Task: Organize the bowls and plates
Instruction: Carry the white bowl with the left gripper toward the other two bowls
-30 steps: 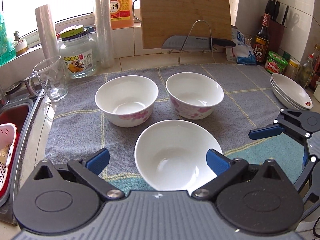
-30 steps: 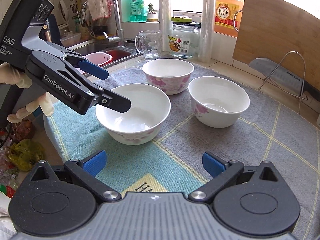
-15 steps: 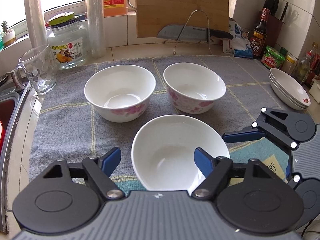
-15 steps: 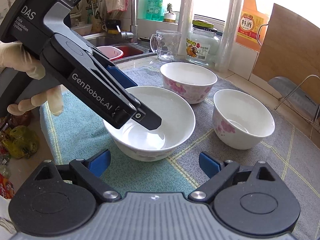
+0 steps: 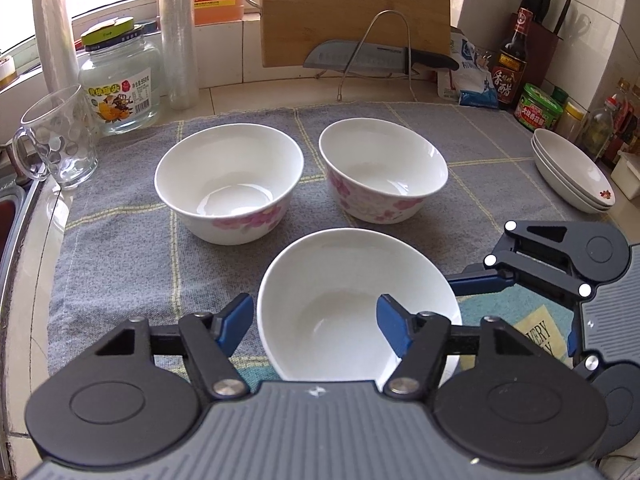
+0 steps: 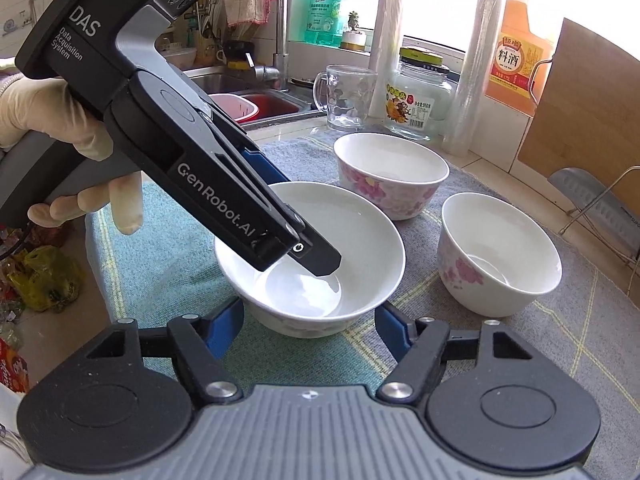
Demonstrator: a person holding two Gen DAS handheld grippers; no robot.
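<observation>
Three white bowls with pink flowers stand on a grey cloth (image 5: pixel 120 232). The near bowl (image 5: pixel 344 300) lies between both grippers. My left gripper (image 5: pixel 314 324) is shut on it, straddling its left wall. Its left pad sits outside the rim, and its right finger (image 6: pixel 316 258) reaches down inside. My right gripper (image 6: pixel 309 324) is shut on the bowl's lower body, a pad on each side. One of its fingers (image 5: pixel 476 282) touches the bowl's right side. The other two bowls (image 5: pixel 228 176) (image 5: pixel 380 168) stand behind. A stack of white plates (image 5: pixel 572 168) sits at the right.
A glass mug (image 5: pixel 56 140) and a jar (image 5: pixel 120 88) stand back left by the sink (image 6: pixel 272 100). A knife on a wire rack (image 5: pixel 380 60) and a cutting board (image 5: pixel 352 12) line the back. Sauce bottles (image 5: pixel 512 64) crowd the right corner. A gloved hand (image 6: pixel 48 108) holds the left gripper.
Both grippers' jaws have narrowed onto the near bowl. The left gripper's finger has dipped into the bowl, and the right gripper has drawn in around its base.
</observation>
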